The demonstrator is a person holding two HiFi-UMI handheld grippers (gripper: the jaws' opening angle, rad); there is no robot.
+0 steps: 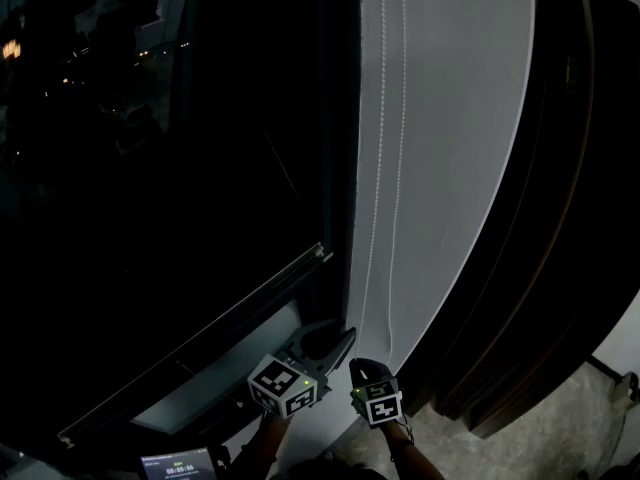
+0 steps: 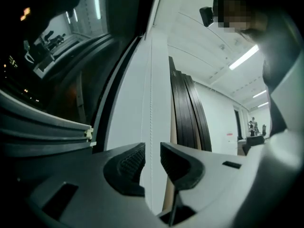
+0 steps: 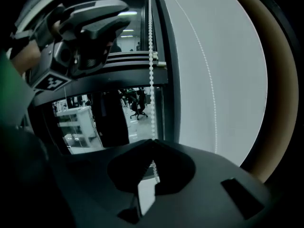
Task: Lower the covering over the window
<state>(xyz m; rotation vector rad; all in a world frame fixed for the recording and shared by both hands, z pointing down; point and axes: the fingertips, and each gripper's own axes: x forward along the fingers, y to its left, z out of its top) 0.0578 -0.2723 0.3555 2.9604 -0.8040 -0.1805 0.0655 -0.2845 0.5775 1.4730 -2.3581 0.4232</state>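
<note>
Two thin white beaded cords (image 1: pixel 380 118), one pinched in right hand-held gripper (image 3: pixel 152 145)

I am in an office at night: long strip lights (image 2: pixel 245 57) cross a white ceiling (image 2: pixel 199 27), the dark window (image 1: pixel 150 218) mirrors a swivel chair (image 3: pixel 137 109) and white desks (image 3: pixel 80 120), and city lights (image 1: pixel 12 50) glint outside.

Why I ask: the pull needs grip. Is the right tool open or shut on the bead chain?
Shut. In the right gripper view, the right tool has its jaws closed on the bead chain.
</note>
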